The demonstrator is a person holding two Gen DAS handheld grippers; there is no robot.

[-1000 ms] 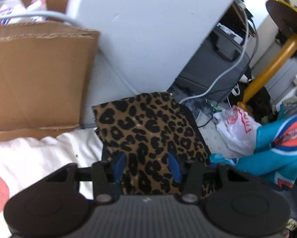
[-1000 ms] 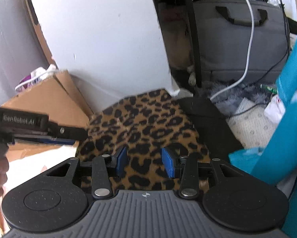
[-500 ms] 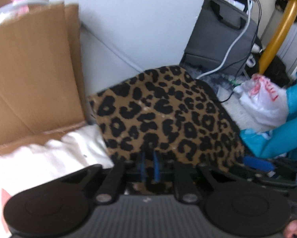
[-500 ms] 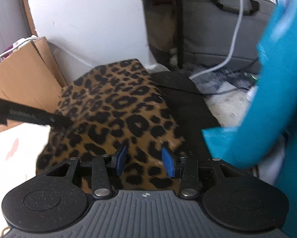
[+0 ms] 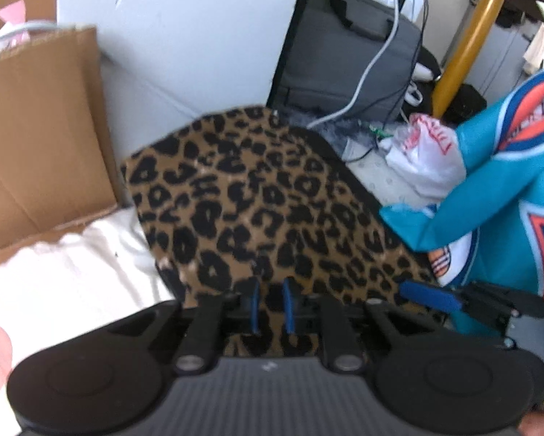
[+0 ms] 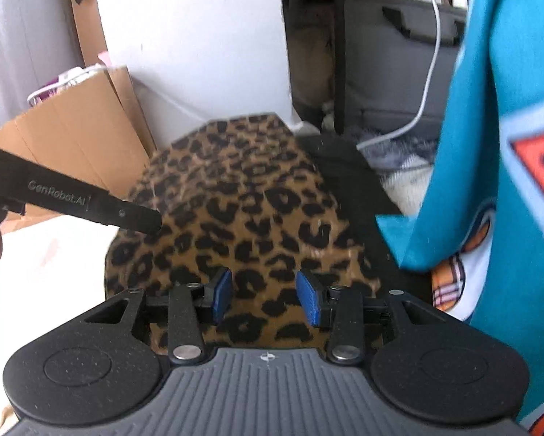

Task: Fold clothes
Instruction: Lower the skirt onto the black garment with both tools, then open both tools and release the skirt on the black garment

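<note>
A leopard-print garment (image 5: 264,210) lies folded on a white bedsheet (image 5: 72,283), its far end toward the wall. My left gripper (image 5: 270,307) is shut on its near edge, the blue pads pinching the cloth. My right gripper (image 6: 264,296) hovers open over the same near edge of the leopard-print garment (image 6: 235,210), with cloth showing between its blue pads. The left gripper's finger (image 6: 90,205) reaches in from the left in the right wrist view. The right gripper's blue fingertip (image 5: 428,296) shows at the right in the left wrist view.
A teal jersey (image 5: 508,181) with orange and white print hangs at the right, also close in the right wrist view as the teal jersey (image 6: 490,145). A cardboard box (image 5: 35,138) stands at the left, a white panel (image 5: 181,29) behind. A grey bag (image 5: 351,58), white cable and plastic bag (image 5: 428,156) lie beyond.
My left gripper went from open to shut on the garment's near edge. The garment's near edge has lifted and spread wider in both views. The right gripper stays open.
</note>
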